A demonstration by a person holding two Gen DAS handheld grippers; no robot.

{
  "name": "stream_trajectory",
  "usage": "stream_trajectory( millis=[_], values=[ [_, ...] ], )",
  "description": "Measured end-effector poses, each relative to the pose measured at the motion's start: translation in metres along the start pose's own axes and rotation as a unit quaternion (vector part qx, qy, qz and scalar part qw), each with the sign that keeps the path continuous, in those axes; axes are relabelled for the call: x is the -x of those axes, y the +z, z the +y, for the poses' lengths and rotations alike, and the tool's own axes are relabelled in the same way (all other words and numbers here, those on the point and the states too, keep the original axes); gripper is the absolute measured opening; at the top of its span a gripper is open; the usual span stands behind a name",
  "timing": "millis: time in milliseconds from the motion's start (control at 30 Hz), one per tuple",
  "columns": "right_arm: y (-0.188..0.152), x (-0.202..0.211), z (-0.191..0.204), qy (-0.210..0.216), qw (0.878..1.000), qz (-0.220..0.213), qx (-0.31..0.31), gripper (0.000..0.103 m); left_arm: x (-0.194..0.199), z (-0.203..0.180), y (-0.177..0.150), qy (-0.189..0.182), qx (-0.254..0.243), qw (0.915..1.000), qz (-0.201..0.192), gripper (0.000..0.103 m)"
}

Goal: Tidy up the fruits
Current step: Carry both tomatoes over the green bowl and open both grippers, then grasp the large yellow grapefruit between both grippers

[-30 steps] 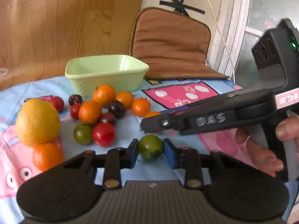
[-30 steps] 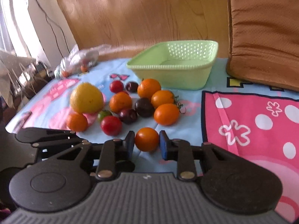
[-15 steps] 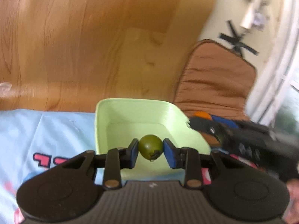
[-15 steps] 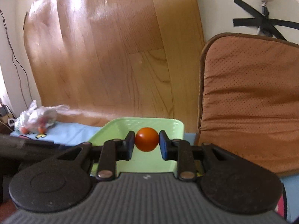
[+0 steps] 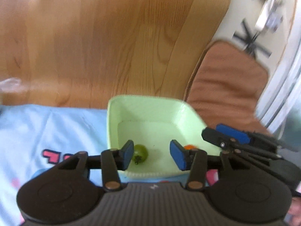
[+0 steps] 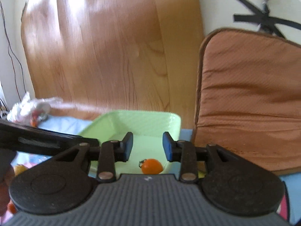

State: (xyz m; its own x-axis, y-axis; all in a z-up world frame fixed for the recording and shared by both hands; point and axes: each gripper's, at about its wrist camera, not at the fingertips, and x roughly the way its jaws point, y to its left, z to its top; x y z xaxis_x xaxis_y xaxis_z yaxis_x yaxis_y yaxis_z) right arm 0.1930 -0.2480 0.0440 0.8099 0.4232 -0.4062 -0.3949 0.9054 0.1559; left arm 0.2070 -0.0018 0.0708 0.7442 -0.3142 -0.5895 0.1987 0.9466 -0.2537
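Observation:
A pale green basket (image 5: 150, 103) (image 6: 146, 117) stands on the patterned cloth against a wooden board. Over its near side my left gripper (image 5: 152, 155) hangs with its jaws opening and nothing pressed between the blue pads. A green tomato (image 5: 140, 152) lies on the basket floor just beside the left pad. My right gripper (image 6: 147, 146) is over the basket too, its jaws opening and empty; it shows in the left wrist view as a black arm with a blue pad (image 5: 232, 133). An orange tomato (image 6: 151, 166) (image 5: 189, 146) lies in the basket below it.
A brown cushion (image 6: 250, 98) (image 5: 225, 86) leans behind the basket at the right. A wooden board (image 5: 112, 43) stands behind. A crumpled plastic bag (image 6: 30, 109) lies at the far left. More fruit (image 6: 18, 169) peeks out at the right wrist view's lower left.
Both grippers carried their tomatoes from the cloth over the basket. Since half a second ago both pairs of jaws have parted and the green and orange tomatoes have dropped into the basket.

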Motion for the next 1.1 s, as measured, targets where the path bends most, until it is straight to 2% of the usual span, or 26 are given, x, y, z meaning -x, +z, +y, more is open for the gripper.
stream_trajectory(
  millis=[100,167,267,333,433,633,733,833,933,1000,1067,1100],
  values=[
    [-0.004,0.029,0.002,0.012,1.000,-0.015,-0.008,0.037,0.047,0.018,-0.010,-0.005,0.026,0.9989,-0.040,0.048],
    [-0.013,0.048,0.005,0.026,0.999,-0.022,-0.016,0.037,0.075,0.034,-0.025,0.011,0.044,0.9973,-0.058,0.048],
    [-0.031,0.071,0.018,0.045,0.999,-0.021,-0.023,0.037,0.099,0.055,-0.050,0.050,0.061,0.9953,-0.056,0.048],
    [-0.044,0.080,0.029,0.059,0.998,-0.010,-0.029,0.037,0.108,0.067,-0.066,0.056,0.076,0.9947,-0.042,0.048],
    [-0.060,0.086,0.051,0.087,0.996,0.019,-0.019,0.037,0.111,0.082,-0.087,0.047,0.106,0.9930,-0.023,0.048],
    [-0.071,0.090,0.103,0.131,0.988,0.053,0.060,0.037,0.114,0.098,-0.112,0.000,0.142,0.9899,-0.005,0.049],
    [-0.072,0.083,0.125,0.144,0.984,0.067,0.086,0.039,0.116,0.100,-0.106,-0.011,0.146,0.9892,-0.009,0.057],
    [-0.071,0.072,0.138,0.147,0.981,0.077,0.098,0.046,0.120,0.098,-0.099,-0.020,0.140,0.9898,-0.022,0.061],
    [-0.067,0.066,0.144,0.144,0.981,0.072,0.105,0.046,0.120,0.097,-0.094,-0.023,0.132,0.9906,-0.027,0.062],
    [-0.060,0.060,0.141,0.142,0.983,0.067,0.098,0.050,0.117,0.099,-0.093,-0.029,0.136,0.9900,-0.024,0.062],
    [-0.055,0.050,0.139,0.143,0.983,0.073,0.088,0.053,0.111,0.101,-0.092,-0.039,0.145,0.9885,-0.018,0.065],
    [-0.052,0.042,0.138,0.144,0.982,0.081,0.087,0.058,0.107,0.102,-0.091,-0.043,0.150,0.9876,-0.014,0.070]
  ],
)
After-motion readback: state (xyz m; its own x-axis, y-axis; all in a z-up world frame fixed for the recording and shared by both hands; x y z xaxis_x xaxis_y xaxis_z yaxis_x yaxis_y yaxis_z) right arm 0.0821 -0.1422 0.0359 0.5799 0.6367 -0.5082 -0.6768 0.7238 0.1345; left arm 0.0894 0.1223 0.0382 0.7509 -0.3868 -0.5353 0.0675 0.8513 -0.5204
